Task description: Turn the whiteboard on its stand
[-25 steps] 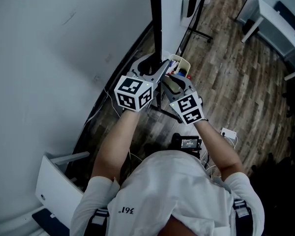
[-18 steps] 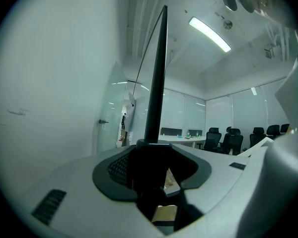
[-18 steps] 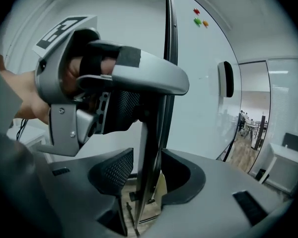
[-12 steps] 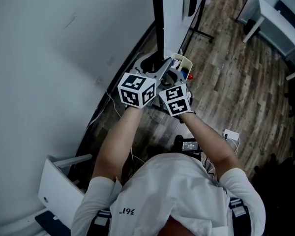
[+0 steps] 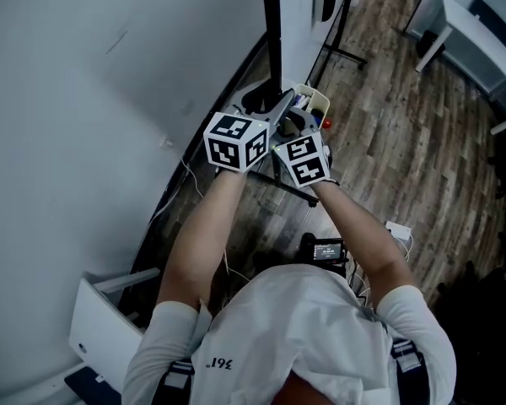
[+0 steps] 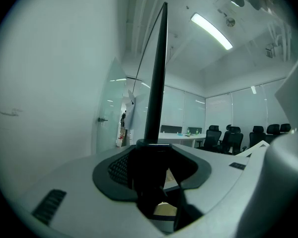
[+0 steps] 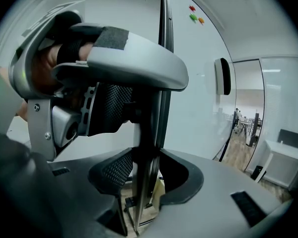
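Against the far left stands the wall (image 5: 84, 142), so I judge clearance on that side to be limited. Next comes my left gripper (image 5: 278, 112), pointing level, its jaws closed on the black edge of the whiteboard (image 5: 299, 32). The board stands edge-on straight ahead of me, writing face to the right. Just right of the left gripper, my right gripper (image 5: 297, 132) tilts slightly down at the same edge. Its jaws have just been opening and now stand wide, with the edge between the pads but not clamped. Procedure, as I judge it: close the right jaws squarely on the frame before applying any turning force. Keep both grips aligned with the edge, and swing the board smoothly about its stand (image 5: 344, 56) rather than twisting the frame. Direct the swing away from the wall and mind the tray (image 5: 314, 101) below the grippers. Farther right, the wooden floor (image 5: 405, 142) offers room.
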A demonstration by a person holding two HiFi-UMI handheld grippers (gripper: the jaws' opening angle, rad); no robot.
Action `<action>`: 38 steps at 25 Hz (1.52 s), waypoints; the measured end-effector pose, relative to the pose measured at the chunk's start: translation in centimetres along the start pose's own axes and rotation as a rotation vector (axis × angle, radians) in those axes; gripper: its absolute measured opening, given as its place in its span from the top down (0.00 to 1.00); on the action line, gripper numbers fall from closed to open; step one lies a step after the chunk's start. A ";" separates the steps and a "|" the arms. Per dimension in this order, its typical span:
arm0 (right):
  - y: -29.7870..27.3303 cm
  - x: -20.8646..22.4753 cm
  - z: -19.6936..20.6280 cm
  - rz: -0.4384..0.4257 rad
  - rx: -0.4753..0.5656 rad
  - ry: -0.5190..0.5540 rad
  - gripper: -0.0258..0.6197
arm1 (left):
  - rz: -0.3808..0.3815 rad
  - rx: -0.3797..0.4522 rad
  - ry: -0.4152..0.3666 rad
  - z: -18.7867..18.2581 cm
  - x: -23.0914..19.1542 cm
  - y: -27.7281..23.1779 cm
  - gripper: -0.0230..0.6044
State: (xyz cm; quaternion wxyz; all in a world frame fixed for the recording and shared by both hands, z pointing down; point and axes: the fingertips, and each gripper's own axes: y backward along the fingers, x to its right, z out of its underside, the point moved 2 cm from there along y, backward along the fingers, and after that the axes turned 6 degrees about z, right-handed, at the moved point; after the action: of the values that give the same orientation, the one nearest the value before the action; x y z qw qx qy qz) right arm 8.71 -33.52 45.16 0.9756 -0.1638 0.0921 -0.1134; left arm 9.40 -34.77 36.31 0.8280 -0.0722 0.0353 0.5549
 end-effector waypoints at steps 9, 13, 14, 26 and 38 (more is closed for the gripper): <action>-1.4 1.1 -0.4 -0.001 0.007 -0.006 0.68 | 0.016 -0.010 0.008 -0.4 -1.4 -1.4 0.65; -1.4 1.3 -0.8 -0.008 0.007 -0.015 0.69 | 0.018 -0.011 0.012 -0.8 -1.5 -1.5 0.65; -1.4 1.4 -0.9 -0.008 0.006 -0.017 0.69 | 0.019 -0.013 0.014 -1.0 -1.6 -1.5 0.65; 0.2 0.2 -0.5 -0.028 0.003 -0.016 0.70 | 0.031 -0.014 0.017 -0.7 -0.2 -0.2 0.65; 1.9 -1.4 0.1 -0.049 -0.002 -0.031 0.71 | 0.034 -0.012 0.022 -0.2 1.3 1.7 0.65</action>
State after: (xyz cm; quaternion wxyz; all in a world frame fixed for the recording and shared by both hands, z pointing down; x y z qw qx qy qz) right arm 7.77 -31.41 44.79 0.9737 -0.1689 0.0729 -0.1346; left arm 8.36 -33.01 35.85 0.8175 -0.0826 0.0421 0.5685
